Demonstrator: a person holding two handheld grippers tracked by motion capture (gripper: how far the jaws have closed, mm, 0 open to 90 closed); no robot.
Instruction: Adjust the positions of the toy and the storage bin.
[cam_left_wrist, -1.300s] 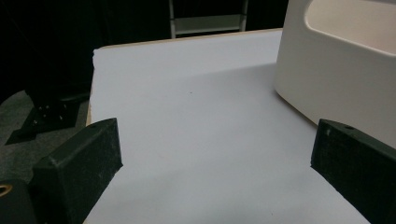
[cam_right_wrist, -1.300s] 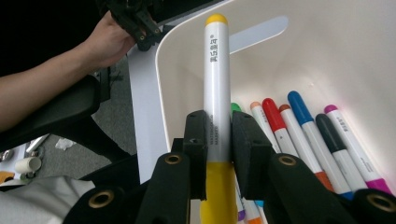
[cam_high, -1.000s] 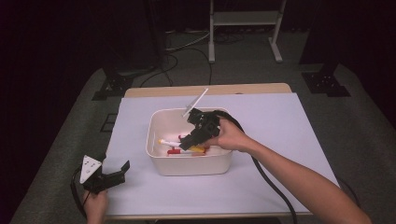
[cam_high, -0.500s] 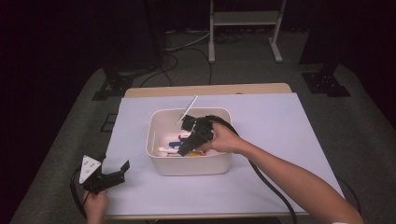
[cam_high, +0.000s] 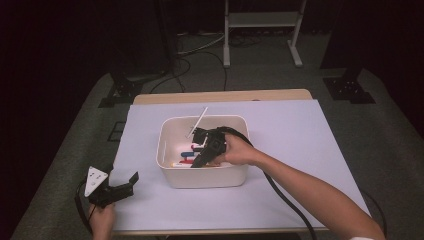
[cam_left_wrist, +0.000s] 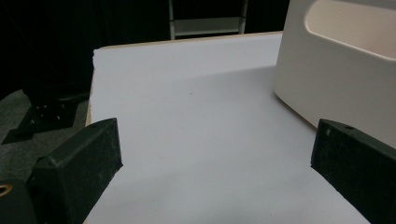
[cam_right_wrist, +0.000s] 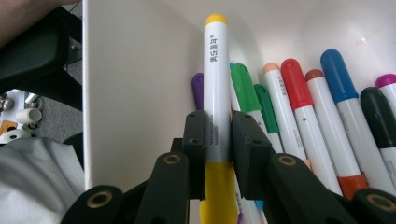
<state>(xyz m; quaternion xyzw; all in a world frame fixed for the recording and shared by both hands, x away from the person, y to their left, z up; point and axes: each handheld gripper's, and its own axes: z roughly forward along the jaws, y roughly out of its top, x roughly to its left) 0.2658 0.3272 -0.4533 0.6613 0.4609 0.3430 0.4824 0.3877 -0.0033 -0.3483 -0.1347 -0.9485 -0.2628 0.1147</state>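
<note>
A white bin (cam_high: 167, 170) stands mid-table with several coloured markers (cam_high: 187, 154) lying in it. My right gripper (cam_high: 200, 135) reaches into the bin, shut on a white marker (cam_high: 199, 121) that sticks up and back past the rim. In the right gripper view this marker (cam_right_wrist: 215, 70) has a yellow cap and yellow base, and it sits between the pads of the right gripper (cam_right_wrist: 219, 121), close to the bin's inner wall (cam_right_wrist: 140, 70); other markers (cam_right_wrist: 299, 107) lie to its right. My left gripper (cam_high: 125, 184) rests open at the table's front left, and nothing lies between the left gripper's (cam_left_wrist: 217, 140) jaws.
A pale sheet (cam_high: 300, 150) covers the table. The bin's outer wall (cam_left_wrist: 336, 70) stands close ahead and to the right of the left gripper. A black cable (cam_high: 280, 190) trails along the right forearm. A metal stand (cam_high: 260, 20) and cables lie on the floor behind.
My right gripper has sunk lower into the bin with the yellow-capped marker, which now pokes less far above the rim. The left gripper has stayed put.
</note>
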